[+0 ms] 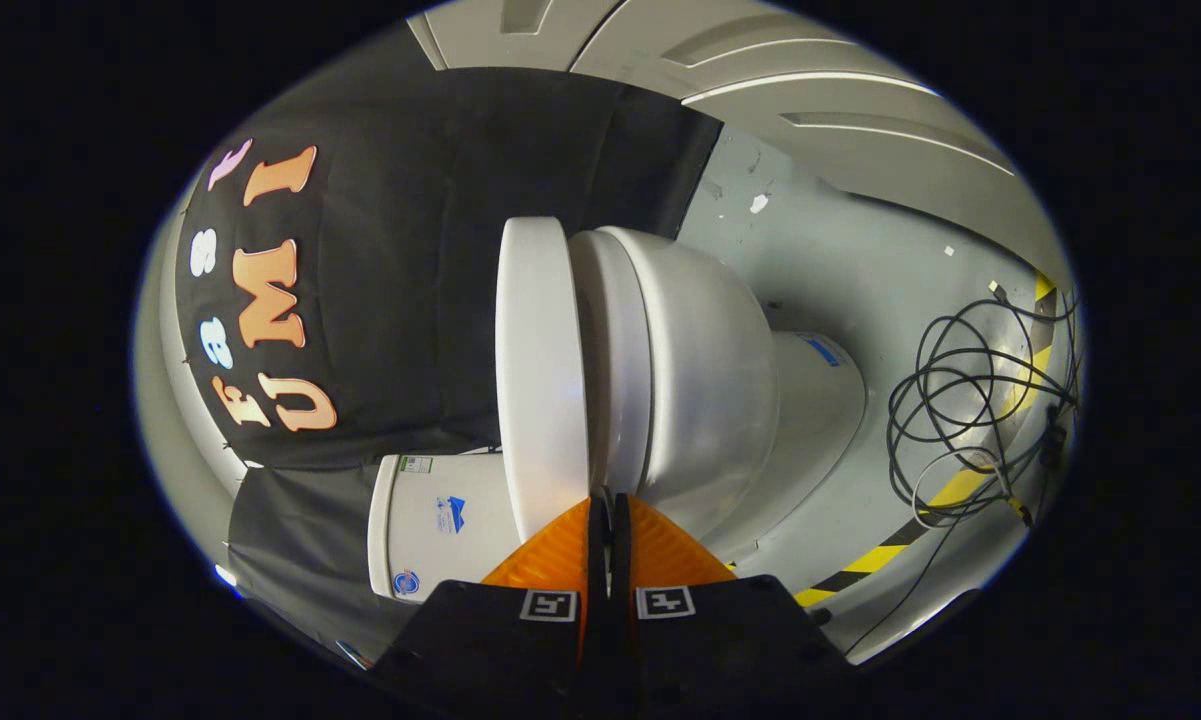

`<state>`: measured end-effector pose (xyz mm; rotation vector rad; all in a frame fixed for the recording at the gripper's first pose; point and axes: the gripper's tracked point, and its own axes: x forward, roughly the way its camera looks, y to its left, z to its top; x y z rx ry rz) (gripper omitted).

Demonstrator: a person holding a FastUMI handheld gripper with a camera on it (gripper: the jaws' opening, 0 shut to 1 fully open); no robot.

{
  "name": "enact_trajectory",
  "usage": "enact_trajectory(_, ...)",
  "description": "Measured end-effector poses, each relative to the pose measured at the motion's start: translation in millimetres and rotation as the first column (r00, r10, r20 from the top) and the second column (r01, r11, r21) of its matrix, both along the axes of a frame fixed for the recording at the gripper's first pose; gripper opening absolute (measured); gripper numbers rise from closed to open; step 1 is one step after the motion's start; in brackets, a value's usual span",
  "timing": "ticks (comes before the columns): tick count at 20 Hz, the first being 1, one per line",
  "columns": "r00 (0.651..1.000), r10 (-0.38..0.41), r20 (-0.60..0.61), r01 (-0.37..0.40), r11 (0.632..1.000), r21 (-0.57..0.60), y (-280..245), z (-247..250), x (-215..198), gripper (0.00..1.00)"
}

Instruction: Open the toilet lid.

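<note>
Toilet lid (540,370) sits just ahead of your fingers (609,510), still down on the seat and bowl (700,390); the whole view is rolled sideways, so the lid reads as a flat white slab standing on edge, with the tank (430,530) beyond it toward the black booth wall. Your fingers are clenched together, almost no gap, nothing held between them. Tips are right at the seam where the lid's rim meets the seat, possibly touching it; can't tell for sure.

Judgement: you're at the wedge-in step, lid not yet raised. To do it well, keep the closed tips thin and slide them into that seam under the lid's front lip only, not under the seat, or both may come up together. Then swing along the hinge arc toward the tank instead of pushing straight. Go steady so the lid doesn't slip off the tips and drop. Stay away from the loose black cable (970,400) on the floor (860,250) beside the pedestal.
</note>
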<state>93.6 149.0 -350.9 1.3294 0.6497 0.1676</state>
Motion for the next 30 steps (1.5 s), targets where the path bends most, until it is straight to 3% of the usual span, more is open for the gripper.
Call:
enact_trajectory(3, 0.998, -0.061, 0.006, 0.06, 0.996, 0.073, -0.3, -0.6, 1.5, 0.08)
enact_trajectory(9, 0.998, -0.065, -0.003, 0.065, 0.994, 0.087, 4.4, 4.3, 5.5, 0.08)
enact_trajectory(11, 0.998, -0.068, 0.01, 0.067, 0.997, 0.028, 5.0, 6.1, 6.8, 0.08)
enact_trajectory(14, 0.999, -0.028, 0.033, 0.033, 0.986, -0.164, 6.8, 4.0, 8.0, 0.08)
enact_trajectory(18, 0.998, 0.007, 0.057, 0.005, 0.978, -0.21, 9.5, 36.9, 13.8, 0.08)
enact_trajectory(25, 0.995, -0.014, 0.103, 0.054, 0.915, -0.4, 23.0, 88.4, 18.1, 0.08)
enact_trajectory(28, 0.99, -0.024, 0.142, 0.09, 0.873, -0.479, 36.0, 119.0, 24.2, 0.08)
enact_trajectory(30, 0.989, -0.001, 0.151, 0.086, 0.825, -0.558, 48.2, 136.1, 25.3, 0.08)
